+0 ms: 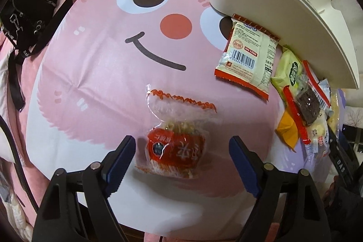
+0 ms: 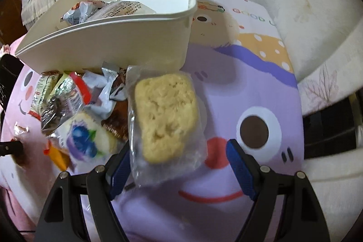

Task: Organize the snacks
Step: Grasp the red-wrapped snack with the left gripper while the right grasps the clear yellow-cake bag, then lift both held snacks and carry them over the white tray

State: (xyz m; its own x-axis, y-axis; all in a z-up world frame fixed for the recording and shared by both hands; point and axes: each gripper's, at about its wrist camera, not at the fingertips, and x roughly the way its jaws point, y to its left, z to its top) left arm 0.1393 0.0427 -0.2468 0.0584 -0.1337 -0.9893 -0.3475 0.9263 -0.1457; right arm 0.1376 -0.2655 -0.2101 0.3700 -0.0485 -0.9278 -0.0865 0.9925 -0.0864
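In the left wrist view my left gripper point(image 1: 181, 151) is open, its blue pads on either side of a red snack packet with a clear top point(image 1: 175, 151) lying on the pink cartoon bedsheet. In the right wrist view my right gripper point(image 2: 178, 158) is open around a clear-wrapped pale yellow cake point(image 2: 166, 117) on the purple cartoon sheet; the wrapper lies against the left pad. A cream plastic bin point(image 2: 113, 37) stands behind, holding a few packets point(image 2: 102, 9). It also shows in the left wrist view point(image 1: 283, 15).
A pile of snack packets point(image 2: 79, 110) lies in front of the bin, including a blueberry cake point(image 2: 86, 140). In the left wrist view an orange-and-white packet point(image 1: 247, 56) and the pile point(image 1: 304, 101) lie by the bin. A black bag with straps point(image 1: 31, 13) lies far left.
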